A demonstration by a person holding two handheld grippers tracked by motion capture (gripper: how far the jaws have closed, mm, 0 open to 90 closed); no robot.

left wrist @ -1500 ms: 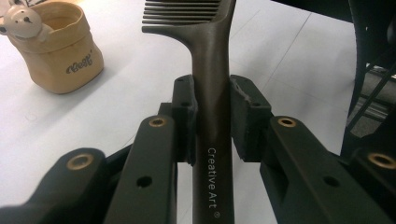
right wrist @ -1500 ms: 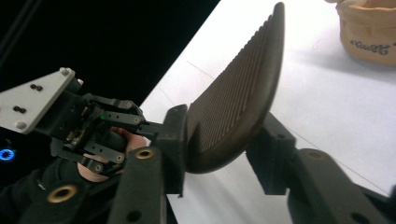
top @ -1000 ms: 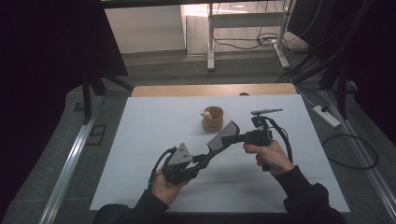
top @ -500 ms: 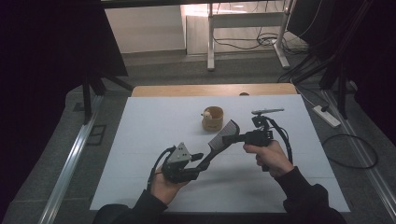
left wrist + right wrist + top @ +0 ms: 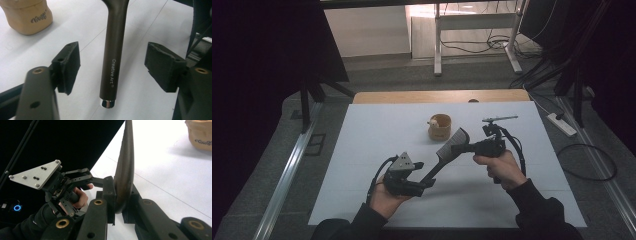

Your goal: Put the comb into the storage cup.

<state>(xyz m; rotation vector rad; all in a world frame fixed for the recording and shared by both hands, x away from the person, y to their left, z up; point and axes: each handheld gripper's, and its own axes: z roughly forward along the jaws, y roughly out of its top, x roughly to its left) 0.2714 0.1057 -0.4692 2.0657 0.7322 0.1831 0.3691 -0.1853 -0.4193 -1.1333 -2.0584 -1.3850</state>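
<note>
A dark brush (image 5: 438, 166) with a wide flat head hangs above the white table (image 5: 377, 135), slanting down toward the person. My right gripper (image 5: 458, 148) is shut on its wide upper part (image 5: 123, 182). In the right gripper view the jaws (image 5: 119, 206) press on both flat sides. My left gripper (image 5: 426, 182) is at the handle's lower end. Its jaws have just been opening. They now stand open on either side of the handle (image 5: 113, 50) without touching it, in the left gripper view (image 5: 112, 66). A tan cup (image 5: 439, 127) stands on the table beyond the brush.
The table's wooden far edge (image 5: 442, 96) lies behind the cup. A power strip (image 5: 562, 125) and cables lie on the floor at the right. Metal table legs (image 5: 438, 45) stand farther back. A rail (image 5: 287, 175) runs along the floor at the left.
My left gripper's jaws have spread apart and let go of the brush handle. The right gripper and the brush have kept still.
</note>
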